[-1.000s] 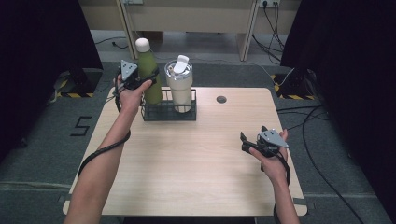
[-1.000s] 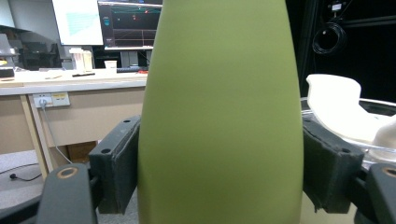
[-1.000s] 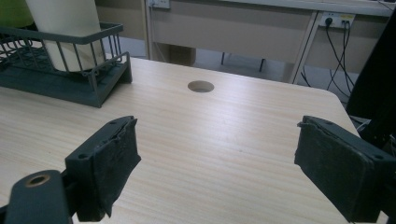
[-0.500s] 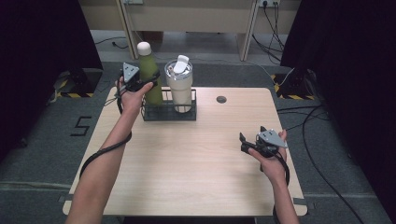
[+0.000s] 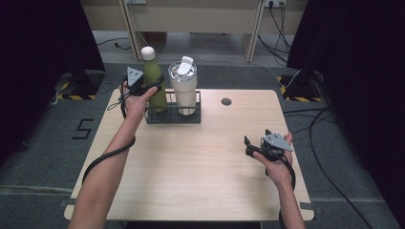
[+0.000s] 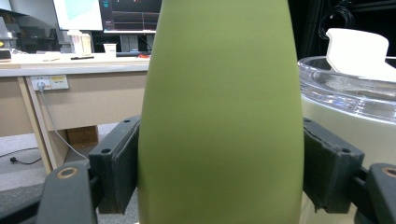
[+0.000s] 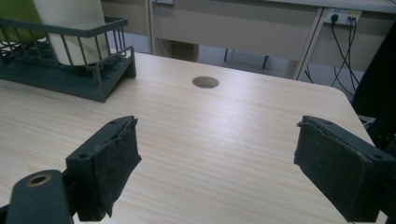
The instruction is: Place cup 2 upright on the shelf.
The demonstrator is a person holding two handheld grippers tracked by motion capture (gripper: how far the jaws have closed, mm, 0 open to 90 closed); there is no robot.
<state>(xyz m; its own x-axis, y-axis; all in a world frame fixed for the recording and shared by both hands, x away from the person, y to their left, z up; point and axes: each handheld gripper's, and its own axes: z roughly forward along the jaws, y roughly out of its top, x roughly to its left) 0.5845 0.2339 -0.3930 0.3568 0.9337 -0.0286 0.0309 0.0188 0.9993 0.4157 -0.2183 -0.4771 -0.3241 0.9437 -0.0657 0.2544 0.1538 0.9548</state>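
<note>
Although the two earlier high-view pictures and the present one look almost alike, the green bottle (image 5: 154, 81) now seems to stand a shade higher against the wire basket (image 5: 173, 116) than a second ago, with the left tongs (image 5: 143, 87) clamped on its side throughout. It stands at the basket's left end, just beside the cream tumbler (image 5: 184, 88), at the far left of the tabletop (image 5: 191, 162). The right tongs (image 5: 252, 149) hang over the near right of the tabletop, where they were a second ago, holding nothing.

From the left gripper view, the green bottle (image 6: 219, 116) sits squarely between the two black pads, both pressed flat to its sides, so the grasp looks firm. The tumbler's clear lid (image 6: 348, 95) is close at its right.

From the right gripper view, the jaws stand wide apart over bare wood with nothing between them; the basket (image 7: 70, 70) lies well off, up and left, and a round hole (image 7: 205, 82) shows farther back.

So little has shifted, I judge the lift out of the basket to be only beginning, the bottle's base probably not yet clear of the rim.
</note>
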